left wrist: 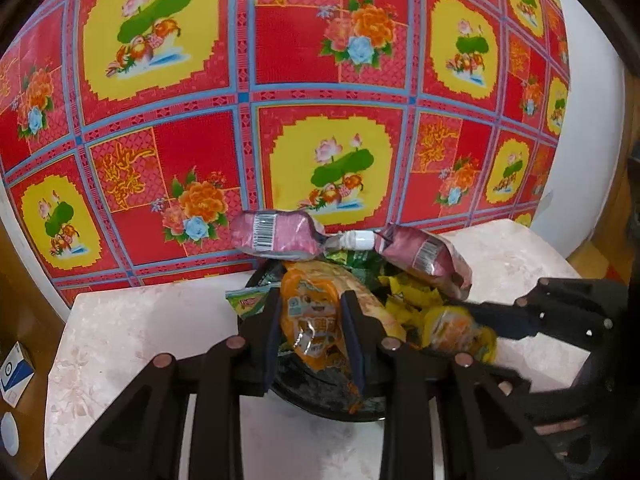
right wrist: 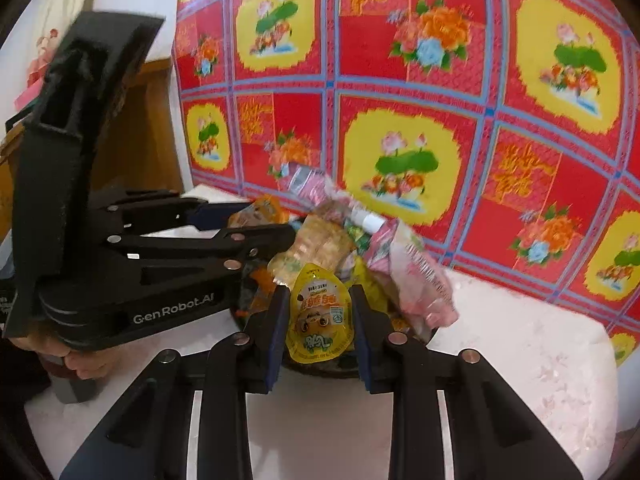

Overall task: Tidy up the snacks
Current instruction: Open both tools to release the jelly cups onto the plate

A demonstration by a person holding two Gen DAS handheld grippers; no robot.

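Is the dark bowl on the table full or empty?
Full: the dark bowl is heaped with snack packets rising above its rim.

The dark bowl (left wrist: 328,400) is largely hidden under heaped snack packets, only its near rim being seen. At nine o'clock, a blue-and-white box (left wrist: 16,372) is cut off by the edge. The pink packet (right wrist: 420,280) is blurred.

Bare worktop (right wrist: 520,360) lies open right of the heaped dark bowl (left wrist: 320,400). The patterned cloth (left wrist: 320,80) walls off the back; the left hand-held gripper (right wrist: 260,232) crowds the bowl's left.
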